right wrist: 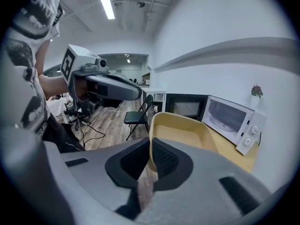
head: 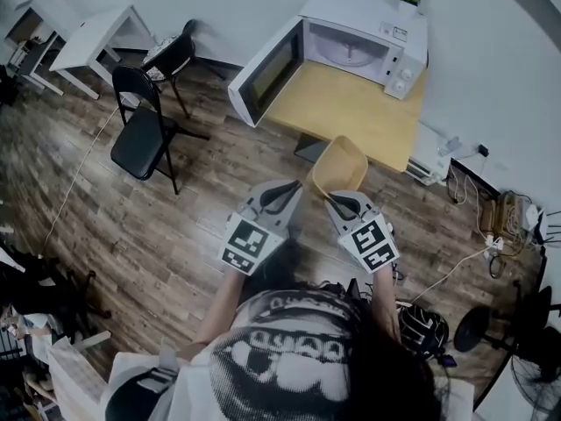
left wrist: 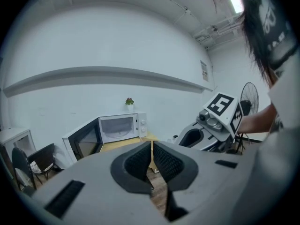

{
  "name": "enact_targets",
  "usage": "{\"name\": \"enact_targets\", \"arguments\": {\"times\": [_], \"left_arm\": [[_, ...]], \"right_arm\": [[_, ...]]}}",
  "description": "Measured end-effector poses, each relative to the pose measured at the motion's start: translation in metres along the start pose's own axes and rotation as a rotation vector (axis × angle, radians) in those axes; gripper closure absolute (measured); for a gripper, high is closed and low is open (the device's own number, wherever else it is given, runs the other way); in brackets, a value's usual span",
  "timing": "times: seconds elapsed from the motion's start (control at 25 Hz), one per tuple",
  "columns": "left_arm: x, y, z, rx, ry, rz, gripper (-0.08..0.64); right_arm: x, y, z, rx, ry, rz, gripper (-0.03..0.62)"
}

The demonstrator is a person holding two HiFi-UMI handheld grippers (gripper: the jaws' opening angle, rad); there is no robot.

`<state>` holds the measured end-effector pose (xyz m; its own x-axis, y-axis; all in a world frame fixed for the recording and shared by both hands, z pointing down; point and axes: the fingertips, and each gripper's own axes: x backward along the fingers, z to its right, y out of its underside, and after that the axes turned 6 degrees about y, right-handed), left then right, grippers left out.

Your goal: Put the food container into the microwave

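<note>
The left gripper (head: 282,193) holds its jaws together on nothing. Beside it, the shallow tan plastic food container (head: 338,167) is in the air, its rim pinched by the right gripper (head: 340,202), near the open-doored white microwave (head: 372,38) on the wooden table (head: 368,117).

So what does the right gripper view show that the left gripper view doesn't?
Only the right gripper view: the yellow food container, pinched by its rim in the right gripper, with the left gripper alongside. Only the left gripper view: its own jaws closed on nothing, the right gripper from outside, and a standing fan. Both: the microwave with its door open, the wooden table and the little plant on top.
</note>
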<state>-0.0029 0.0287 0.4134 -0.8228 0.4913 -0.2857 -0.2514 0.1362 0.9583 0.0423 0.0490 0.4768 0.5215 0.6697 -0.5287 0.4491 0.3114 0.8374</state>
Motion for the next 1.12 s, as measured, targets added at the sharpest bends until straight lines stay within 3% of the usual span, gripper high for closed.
{"name": "enact_targets", "arguments": {"times": [0.52,0.84,1.12], "left_arm": [[0.001,0.001,-0.099,-0.024,0.065,0.037,0.548],[-0.005,-0.002,-0.101,-0.030,0.143,0.066,0.548],[-0.006,0.014,-0.108,0.008,0.153,0.055,0.548]], "right_arm": [[-0.075,-0.043,0.014,-0.006,0.082,-0.027,0.570],[-0.076,-0.042,0.025,-0.035,0.155,-0.065,0.571],[-0.078,-0.030,0.020,-0.055,0.164,-0.103,0.570]]}}
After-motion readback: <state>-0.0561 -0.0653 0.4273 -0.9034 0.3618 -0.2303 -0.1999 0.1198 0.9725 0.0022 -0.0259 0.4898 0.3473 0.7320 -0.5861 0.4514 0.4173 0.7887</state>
